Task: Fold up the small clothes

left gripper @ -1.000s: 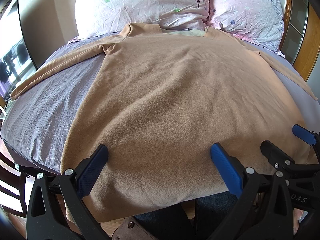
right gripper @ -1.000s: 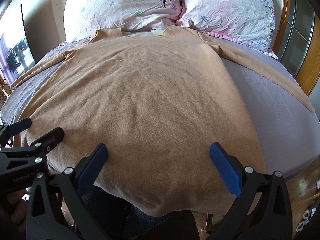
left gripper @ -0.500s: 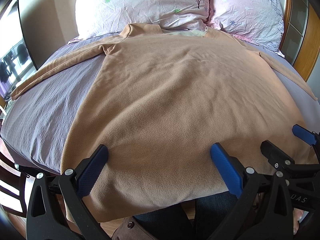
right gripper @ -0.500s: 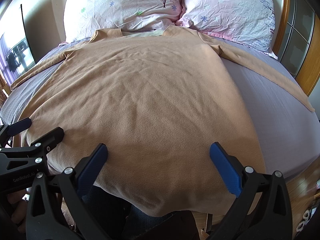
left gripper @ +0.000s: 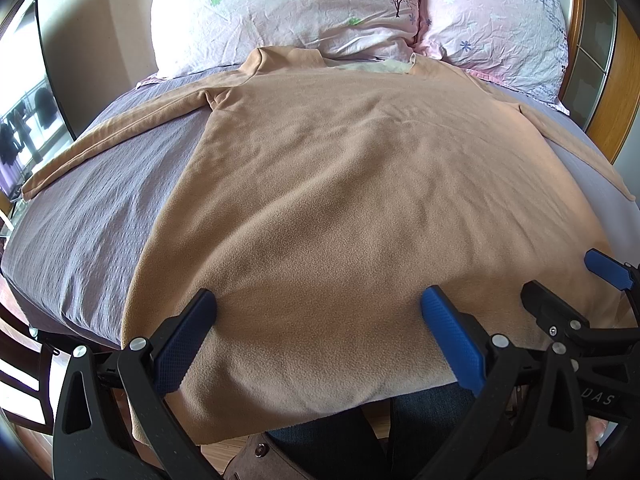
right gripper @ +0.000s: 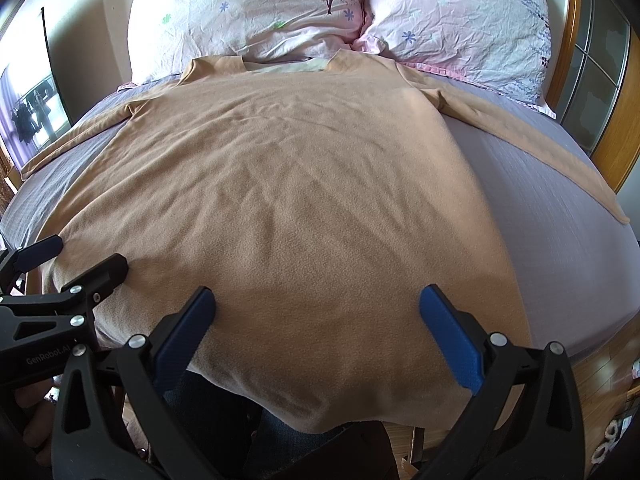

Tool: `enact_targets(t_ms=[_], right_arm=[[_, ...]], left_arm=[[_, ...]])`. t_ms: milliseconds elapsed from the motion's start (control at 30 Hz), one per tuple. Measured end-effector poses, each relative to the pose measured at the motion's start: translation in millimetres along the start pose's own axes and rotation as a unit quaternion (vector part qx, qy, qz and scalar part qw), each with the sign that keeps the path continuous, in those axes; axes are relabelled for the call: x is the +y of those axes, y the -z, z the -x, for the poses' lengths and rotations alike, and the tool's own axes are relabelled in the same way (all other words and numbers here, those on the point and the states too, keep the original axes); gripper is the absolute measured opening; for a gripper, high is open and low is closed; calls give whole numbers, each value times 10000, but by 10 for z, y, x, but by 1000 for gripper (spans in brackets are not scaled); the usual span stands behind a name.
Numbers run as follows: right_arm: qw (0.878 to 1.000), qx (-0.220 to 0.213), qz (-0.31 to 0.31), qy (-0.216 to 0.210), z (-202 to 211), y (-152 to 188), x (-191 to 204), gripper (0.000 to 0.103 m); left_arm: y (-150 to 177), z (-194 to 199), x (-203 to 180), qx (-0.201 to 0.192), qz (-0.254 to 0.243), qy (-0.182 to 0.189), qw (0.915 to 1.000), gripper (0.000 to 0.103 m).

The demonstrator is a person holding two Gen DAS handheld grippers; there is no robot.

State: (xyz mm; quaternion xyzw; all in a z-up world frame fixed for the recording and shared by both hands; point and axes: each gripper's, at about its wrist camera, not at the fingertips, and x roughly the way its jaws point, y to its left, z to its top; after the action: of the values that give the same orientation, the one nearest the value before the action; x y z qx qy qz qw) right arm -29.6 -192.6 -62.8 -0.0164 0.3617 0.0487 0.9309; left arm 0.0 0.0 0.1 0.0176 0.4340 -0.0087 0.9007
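The tan long-sleeved top lies spread flat on the bed, collar up against the pillows and hem hanging a little over the near edge, so its long axis runs straight away from both tools, from hem to collar; the left tool and the right tool sit side by side at the hem end, each with its blue-padded fingers spread wide and nothing between them; whether the tips rest on the fleece or hang just over it, I cannot tell. The right tool also shows at the right edge of the left wrist view, just beside its partner, so the two are close together over the lower body of the garment. The left sleeve stretches out toward the bed's left side, well apart from the left tool; the right sleeve runs out toward the wooden bed frame, well apart from the right tool; each sleeve is nearer to the tool on its own side. Folding looks not yet begun; the likely opening is either to take the hem corners, which lie just outboard of each tool, or to reach forward and outward for a sleeve, and in both cases the left tool has the left edge and the right tool the right edge.
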Motion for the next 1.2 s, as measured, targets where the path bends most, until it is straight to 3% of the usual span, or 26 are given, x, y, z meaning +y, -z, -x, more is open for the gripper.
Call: enact_targets(t_ms=[667, 767, 867, 933, 1000, 1067, 1133, 1167, 1200], right_arm=[[9999, -90, 63, -40, -40, 40, 49, 101], [9986, -157, 248, -450, -44, 0, -77, 101], [9937, -418, -646, -815, 60, -178, -562, 101], [9777, -904, -1716, -811, 175, -344, -1276, 101], [9562, -1071, -2664, -568, 173, -450, -1952, 98], [9277, -1075, -3557, -374, 103, -482, -2599, 78], [8859, -979, -4532, -135, -21, -417, -3267, 69], [8559, -910, -5091, 25, -84, -324, -3603, 64], [8357, -874, -5421, 95, -119, -253, -3789, 62]], left_arm=[[1, 1, -1, -6, -14, -1, 10000, 102], [28, 13, 9, -103, -75, 37, 9999, 102], [50, 47, 8, -231, -151, 51, 9996, 102], [22, 11, 26, -189, -197, 155, 9995, 102], [-24, 32, 93, -223, -142, 419, 9988, 102], [-92, 19, 164, -316, 3, 805, 9963, 102], [-168, 27, 318, -486, 281, 1389, 9887, 102], [-204, 27, 394, -556, 418, 1621, 9843, 102], [-253, 24, 498, -676, 626, 1888, 9777, 102]])
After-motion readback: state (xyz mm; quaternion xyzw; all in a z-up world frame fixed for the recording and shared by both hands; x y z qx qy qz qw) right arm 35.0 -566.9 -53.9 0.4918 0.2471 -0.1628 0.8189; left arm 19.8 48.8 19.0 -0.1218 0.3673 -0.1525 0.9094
